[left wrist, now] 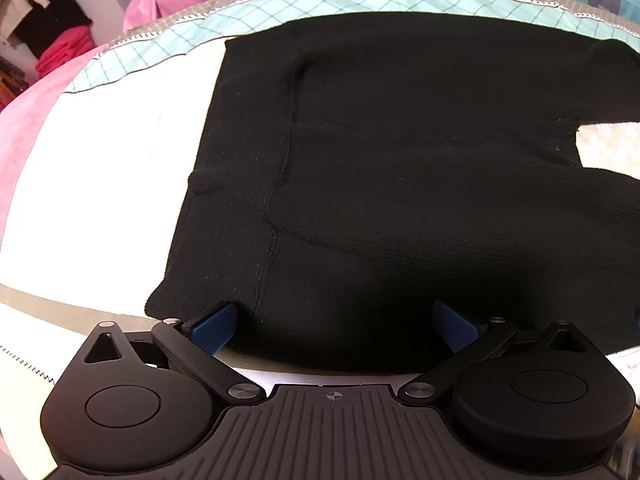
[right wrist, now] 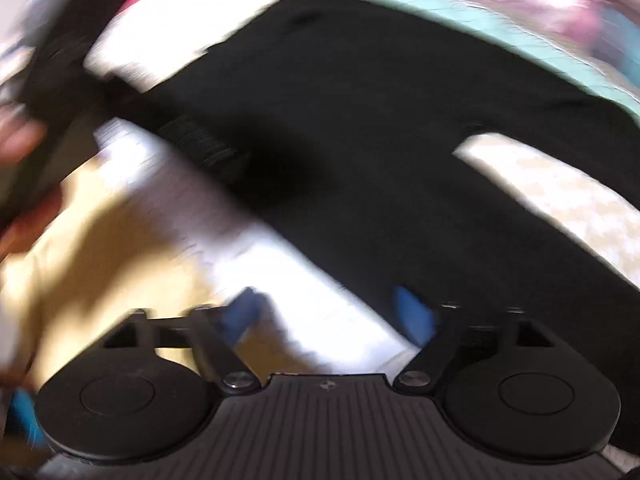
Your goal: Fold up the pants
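Showing pants (left wrist: 392, 168) sharply, right view blurred

Right view motion-blurred; pants (right wrist: 360, 128) legs cut off, perhaps.

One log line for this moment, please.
stage: pre-grasp | pants: flat on bed | left gripper: open at waistband edge | right gripper: open, view blurred

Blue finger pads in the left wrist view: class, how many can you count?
2. One blue pad at the near left edge of the black pants; the other to its right, over the pants.
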A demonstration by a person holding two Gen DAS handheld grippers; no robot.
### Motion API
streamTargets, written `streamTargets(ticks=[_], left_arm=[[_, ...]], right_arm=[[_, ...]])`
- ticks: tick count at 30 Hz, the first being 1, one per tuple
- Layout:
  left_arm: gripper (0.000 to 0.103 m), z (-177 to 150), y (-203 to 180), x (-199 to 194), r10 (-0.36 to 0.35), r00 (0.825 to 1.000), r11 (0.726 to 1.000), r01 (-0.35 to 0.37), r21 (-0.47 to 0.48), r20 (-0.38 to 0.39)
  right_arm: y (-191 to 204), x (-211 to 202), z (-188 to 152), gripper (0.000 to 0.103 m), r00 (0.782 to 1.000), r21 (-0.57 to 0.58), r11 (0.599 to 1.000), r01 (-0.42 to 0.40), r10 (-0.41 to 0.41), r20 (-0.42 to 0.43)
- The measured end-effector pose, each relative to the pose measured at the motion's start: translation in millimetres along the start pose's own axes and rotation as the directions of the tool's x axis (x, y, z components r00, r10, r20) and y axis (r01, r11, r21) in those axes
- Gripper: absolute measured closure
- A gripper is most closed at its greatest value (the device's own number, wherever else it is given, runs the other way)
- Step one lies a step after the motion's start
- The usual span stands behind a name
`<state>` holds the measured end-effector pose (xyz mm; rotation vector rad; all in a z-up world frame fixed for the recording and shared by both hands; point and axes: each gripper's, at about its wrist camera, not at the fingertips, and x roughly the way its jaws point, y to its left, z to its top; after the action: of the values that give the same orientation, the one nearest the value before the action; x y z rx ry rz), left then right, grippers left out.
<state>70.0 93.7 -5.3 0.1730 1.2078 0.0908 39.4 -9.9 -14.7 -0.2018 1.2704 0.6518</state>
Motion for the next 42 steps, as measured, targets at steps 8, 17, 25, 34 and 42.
streamTargets(ticks=[8, 17, 25, 34, 42], left_arm=[[0.000, 4, -1, 2, 0.011, 1.000, 1.000, -0.011, -0.003, -0.007], [0.000, 4, -3, 3, 0.022, 1.000, 1.000, -0.022, -0.012, -0.006], [0.000, 6, -3, 2, 0.028, 0.999, 0.999, -0.028, -0.014, -0.022], [0.000, 5, -1, 4, 0.021, 1.000, 1.000, -0.021, -0.023, -0.015], [0.000, 9, 0, 6, 0.030, 0.999, 0.999, -0.032, -0.034, -0.037]], right_arm=[[-19, 11, 17, 0.023, 0.997, 0.096, 0.993, 0.066, -0.068, 0.024], [-37, -15, 16, 0.029, 0.996, 0.127, 0.992, -0.009, -0.002, 0.087], [-37, -24, 12, 0.030, 0.996, 0.017, 0.996, -0.090, 0.090, 0.012], [-98, -56, -29, 0.025, 0.991, 0.090, 0.987, 0.137, -0.137, -0.002], [-165, -89, -69, 0.014, 0.944, 0.389, 0.871, 0.299, -0.329, 0.010]])
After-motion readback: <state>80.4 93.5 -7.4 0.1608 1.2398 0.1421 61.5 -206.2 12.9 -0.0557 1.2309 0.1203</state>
